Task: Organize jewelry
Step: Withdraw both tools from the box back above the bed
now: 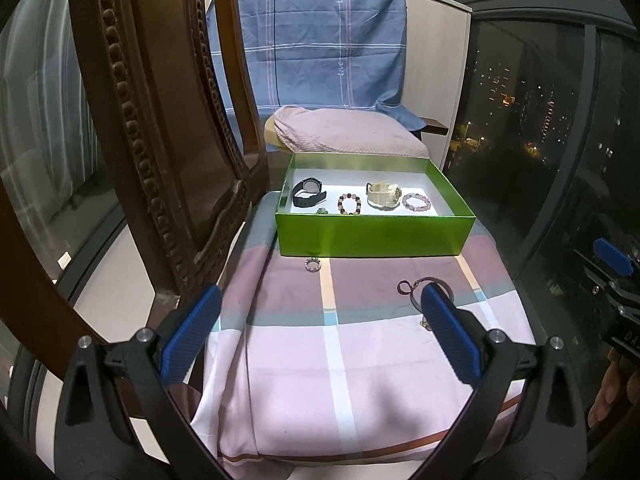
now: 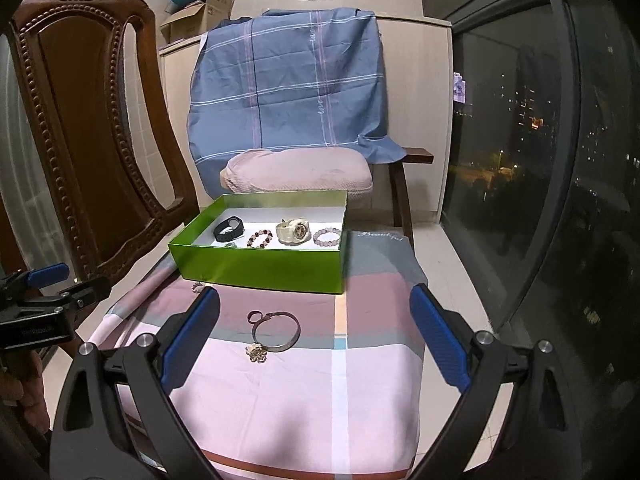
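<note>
A green box (image 1: 372, 236) (image 2: 260, 270) sits on a checked cloth. Inside lie a black watch (image 1: 308, 192) (image 2: 229, 229), a dark-and-pink bead bracelet (image 1: 350, 205) (image 2: 259, 240), a white watch (image 1: 383, 195) (image 2: 294, 231), a pale pink bead bracelet (image 1: 416, 201) (image 2: 327, 237) and a small green item (image 1: 322, 211). On the cloth in front lie a metal bangle with a charm (image 2: 275, 335) (image 1: 416, 286) and a small ring (image 1: 313, 265) (image 2: 198, 287). My left gripper (image 1: 320, 312) and right gripper (image 2: 316, 316) are both open, empty, above the cloth short of the box.
A carved wooden chair (image 1: 160, 128) (image 2: 88, 128) stands close on the left. Behind the box is a chair with a pink cushion (image 1: 344, 132) and a blue checked sheet (image 2: 288, 80). A dark window (image 2: 540, 140) runs along the right. The cloth-covered seat (image 1: 360, 360) drops off at its edges.
</note>
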{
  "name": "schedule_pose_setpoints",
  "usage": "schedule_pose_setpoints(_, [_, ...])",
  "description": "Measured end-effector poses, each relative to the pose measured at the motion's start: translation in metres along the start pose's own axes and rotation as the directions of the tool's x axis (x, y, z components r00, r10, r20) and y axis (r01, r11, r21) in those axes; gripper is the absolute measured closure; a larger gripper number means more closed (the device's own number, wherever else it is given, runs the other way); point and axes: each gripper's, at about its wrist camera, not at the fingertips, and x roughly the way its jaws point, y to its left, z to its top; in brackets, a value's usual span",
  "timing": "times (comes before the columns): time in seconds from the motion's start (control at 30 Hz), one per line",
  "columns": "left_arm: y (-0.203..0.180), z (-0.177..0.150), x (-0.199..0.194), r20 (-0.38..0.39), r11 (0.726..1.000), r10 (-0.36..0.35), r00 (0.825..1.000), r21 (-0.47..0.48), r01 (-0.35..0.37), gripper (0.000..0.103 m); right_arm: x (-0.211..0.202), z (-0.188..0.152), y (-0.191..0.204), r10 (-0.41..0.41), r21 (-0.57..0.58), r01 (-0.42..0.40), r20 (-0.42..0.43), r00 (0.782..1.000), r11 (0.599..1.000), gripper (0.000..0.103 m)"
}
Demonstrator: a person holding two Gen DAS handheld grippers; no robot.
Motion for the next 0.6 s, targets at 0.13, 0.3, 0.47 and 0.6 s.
schedule_pose_setpoints(0.13, [-0.0011,0.0005,-0.0011,-0.001,1.0,-0.004,1.0,0.003,0.004,0.004,-0.0003,0.0009,-0.0025,-0.002,0.008,0.002,0.001,1.0,1.0,0.01])
schedule_pose_setpoints(0.3, [-0.0026,0.0008,-0.0015,-0.002,1.0,-0.005,1.0,0.008,0.005,0.004,-0.0005,0.0012,-0.0051,-0.006,0.012,0.006,0.003,1.0,1.0,0.01])
schedule_pose_setpoints(0.47, [-0.0028,0.0011,-0.001,-0.007,1.0,-0.009,1.0,0.006,0.009,0.004,-0.0016,0.0019,-0.0093,-0.006,0.019,0.006,0.003,1.0,1.0,0.01])
schedule_pose_setpoints(0.6, [-0.003,0.0021,-0.0011,-0.005,1.0,-0.011,1.0,0.007,0.011,0.004,-0.0003,0.0022,-0.0073,-0.006,0.013,0.006,0.0,1.0,1.0,0.01])
